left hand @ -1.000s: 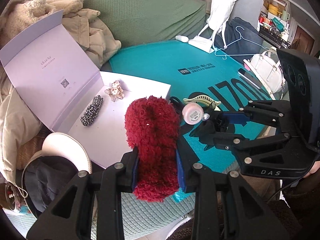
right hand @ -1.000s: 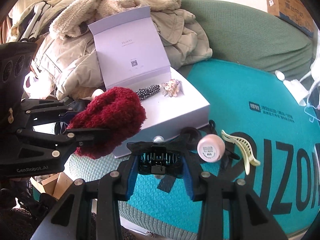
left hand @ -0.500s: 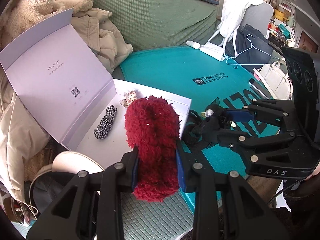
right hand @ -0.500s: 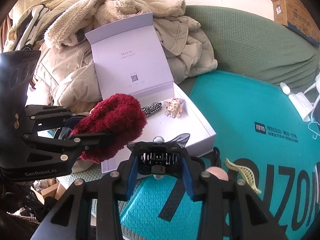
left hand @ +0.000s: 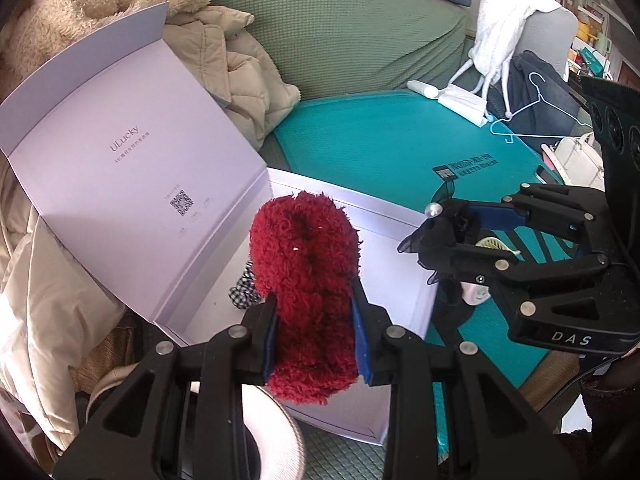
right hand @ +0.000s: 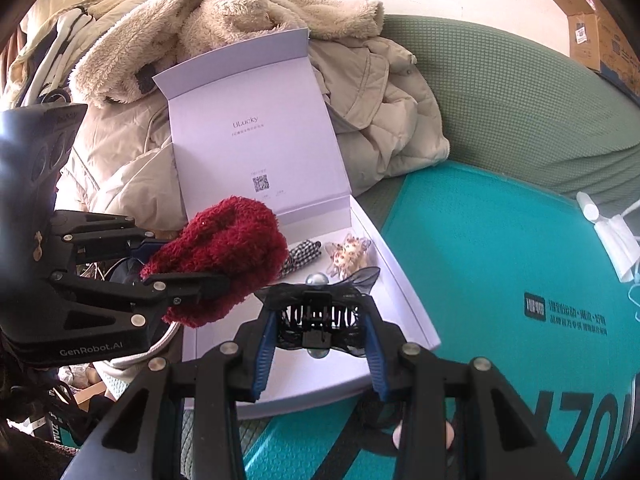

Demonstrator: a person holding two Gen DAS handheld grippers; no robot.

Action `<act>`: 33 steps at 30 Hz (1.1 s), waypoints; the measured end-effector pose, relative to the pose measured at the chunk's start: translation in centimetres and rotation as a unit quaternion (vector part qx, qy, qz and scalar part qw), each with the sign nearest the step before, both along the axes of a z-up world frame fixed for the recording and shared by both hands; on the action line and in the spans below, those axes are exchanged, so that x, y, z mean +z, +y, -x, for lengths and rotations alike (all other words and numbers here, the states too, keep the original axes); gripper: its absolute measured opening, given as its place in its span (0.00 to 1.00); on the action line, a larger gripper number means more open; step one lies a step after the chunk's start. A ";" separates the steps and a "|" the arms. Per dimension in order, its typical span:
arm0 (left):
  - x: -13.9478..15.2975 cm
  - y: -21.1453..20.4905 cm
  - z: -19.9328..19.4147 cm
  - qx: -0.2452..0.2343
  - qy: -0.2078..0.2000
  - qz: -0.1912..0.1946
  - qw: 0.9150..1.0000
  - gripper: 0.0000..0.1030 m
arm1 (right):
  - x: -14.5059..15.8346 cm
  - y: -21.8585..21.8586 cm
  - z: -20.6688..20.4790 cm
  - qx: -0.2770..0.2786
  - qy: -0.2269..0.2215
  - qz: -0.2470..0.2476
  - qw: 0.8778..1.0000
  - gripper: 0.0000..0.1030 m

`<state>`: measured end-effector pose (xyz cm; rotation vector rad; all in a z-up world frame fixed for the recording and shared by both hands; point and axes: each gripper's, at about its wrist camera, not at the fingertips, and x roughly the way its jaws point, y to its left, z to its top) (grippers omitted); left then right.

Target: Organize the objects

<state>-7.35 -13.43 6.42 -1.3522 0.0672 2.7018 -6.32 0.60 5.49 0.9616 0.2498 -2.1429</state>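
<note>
My left gripper (left hand: 314,338) is shut on a fluffy red scrunchie (left hand: 306,280) and holds it above the open white box (left hand: 400,248); it also shows in the right wrist view (right hand: 224,256). My right gripper (right hand: 318,340) is shut on a black hair claw clip with pearls (right hand: 320,312), above the box's near right edge (right hand: 408,316); the clip shows in the left wrist view (left hand: 444,240). In the box lie a checked black-and-white scrunchie (right hand: 302,254) and a leopard-pattern clip (right hand: 346,254).
The box lid (right hand: 252,140) stands open against beige coats (right hand: 380,120). The box sits on a teal mat (right hand: 500,260) over a green sofa (left hand: 352,36). A cream claw clip (left hand: 494,245) and a pink round jar (right hand: 424,432) lie on the mat. A hanger (left hand: 536,116) lies far right.
Both grippers have moved forward and up toward the box with their loads. The right gripper has lifted the black clip off the mat to above the box edge.
</note>
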 end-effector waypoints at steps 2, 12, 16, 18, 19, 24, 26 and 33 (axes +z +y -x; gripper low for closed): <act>-0.2 -0.6 1.0 0.006 0.000 0.004 1.000 0.28 | 0.0 -0.6 0.8 0.005 -0.001 0.000 1.000 0.39; -1.8 -3.7 5.2 0.030 -0.007 0.027 0.999 0.28 | -0.9 -2.9 4.0 0.023 0.003 0.010 1.000 0.38; -3.0 -4.5 6.8 0.035 -0.020 0.020 0.999 0.28 | -1.7 -3.8 5.2 0.031 0.003 0.007 0.999 0.38; -3.5 -4.6 7.5 0.033 -0.025 0.026 0.999 0.28 | -2.2 -4.4 5.7 0.033 0.005 0.000 0.999 0.38; -3.9 -4.6 8.0 0.032 -0.026 0.033 0.999 0.28 | -2.5 -4.6 6.0 0.034 0.004 -0.002 0.999 0.38; -5.5 -4.4 9.7 0.020 -0.034 0.038 0.998 0.28 | -3.9 -6.1 7.0 0.046 0.007 -0.020 0.999 0.39; -6.5 -4.3 10.4 0.022 -0.041 0.046 0.998 0.28 | -4.4 -6.5 7.3 0.047 0.005 -0.023 0.999 0.39; -9.5 -4.3 12.5 0.026 -0.071 0.047 0.996 0.28 | -6.6 -7.8 8.0 0.049 -0.014 -0.035 0.998 0.39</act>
